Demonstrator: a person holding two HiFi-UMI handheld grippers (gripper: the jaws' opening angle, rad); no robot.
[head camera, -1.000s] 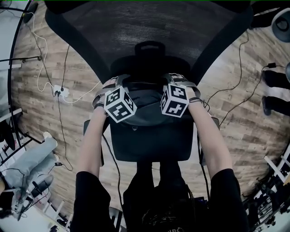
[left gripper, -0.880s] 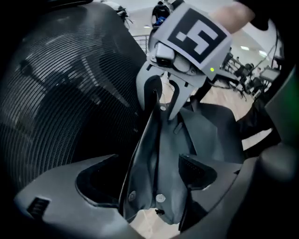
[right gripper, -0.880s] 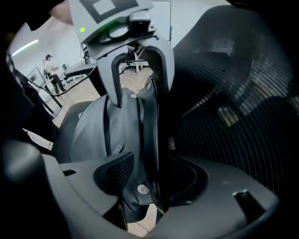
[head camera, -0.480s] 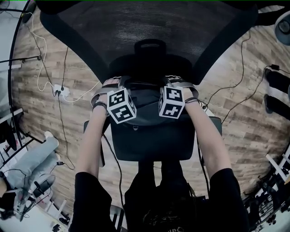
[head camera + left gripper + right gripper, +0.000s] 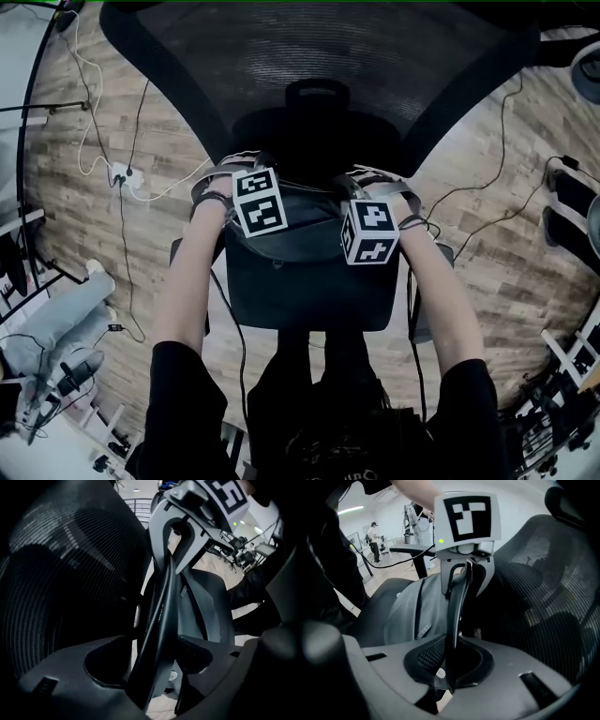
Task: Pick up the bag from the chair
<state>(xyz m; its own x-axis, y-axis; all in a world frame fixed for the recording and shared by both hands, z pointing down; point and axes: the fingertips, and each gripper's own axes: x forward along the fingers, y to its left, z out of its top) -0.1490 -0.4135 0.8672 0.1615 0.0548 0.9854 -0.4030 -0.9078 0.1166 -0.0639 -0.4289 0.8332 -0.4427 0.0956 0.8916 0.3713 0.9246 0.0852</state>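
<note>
**A:** Where was the bag [image 5: 298,246]?

**B:** In the middle of the head view. It lay on the chair [image 5: 309,75], on the seat just below the mesh back, between the person's two forearms.

**A:** And the right claw [image 5: 447,667]?

**B:** Its jaws had just been closing and stood almost together, pinched on the bag's dark strap [image 5: 454,606]. The strap rose from them up the centre of its view, towards the other claw's marker cube at the top.

**A:** What about the left claw [image 5: 152,670]?

**B:** Its jaws had been closing a little too, but they stood well apart. The same strap ran between them, from bottom centre up towards the top of its view. A sliver of floor showed beside the strap, so the jaws had no grip on it.

**A:** How did the two sit in the head view?

**B:** The left cube was over the bag's upper left. The right cube was over its right side, slightly lower in the frame.

**A:** And around the chair?

**B:** Wooden floor [image 5: 487,272], with cables [image 5: 131,122] trailing across the left and right of the frame.
</note>
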